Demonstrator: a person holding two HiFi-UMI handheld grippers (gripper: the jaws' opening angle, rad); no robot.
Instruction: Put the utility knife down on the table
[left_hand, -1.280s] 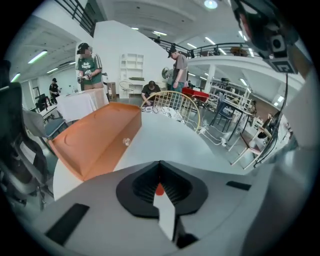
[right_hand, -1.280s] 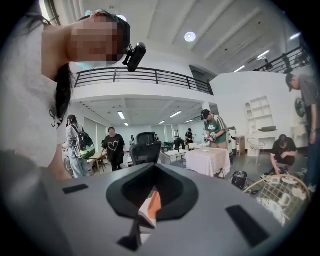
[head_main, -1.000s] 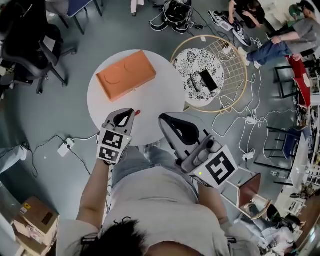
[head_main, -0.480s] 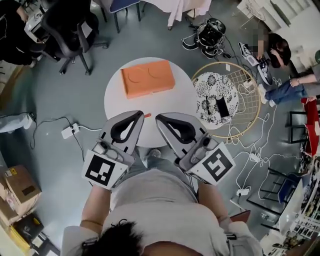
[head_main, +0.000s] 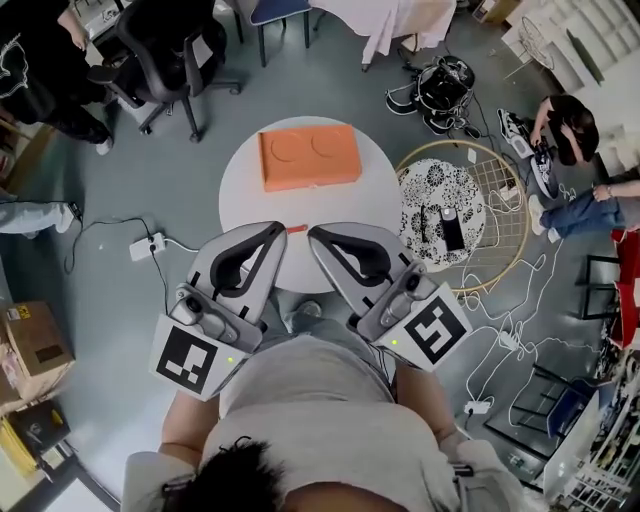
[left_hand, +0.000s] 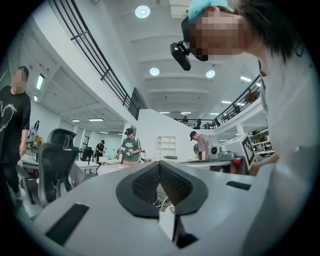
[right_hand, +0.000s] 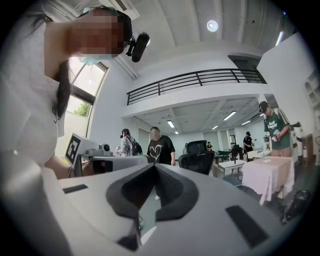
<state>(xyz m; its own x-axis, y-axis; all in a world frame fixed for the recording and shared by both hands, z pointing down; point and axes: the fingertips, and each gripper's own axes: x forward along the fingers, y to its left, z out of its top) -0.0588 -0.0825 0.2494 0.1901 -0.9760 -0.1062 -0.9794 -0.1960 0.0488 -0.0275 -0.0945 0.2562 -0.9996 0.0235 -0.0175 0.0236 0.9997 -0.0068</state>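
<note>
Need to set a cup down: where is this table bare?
Bare strip of table between the orange box and the claws. The near edge is crowded: left claw, right claw, a small red thing between.

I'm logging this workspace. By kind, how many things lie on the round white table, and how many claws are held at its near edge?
Orange box: 1
Small orange-red item, too small to identify: 1
Claws, left claw and right claw, both shut: 2
Total: 4

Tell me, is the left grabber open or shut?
Shut: the left gripper has its jaw tips touching, nothing between them.
</note>
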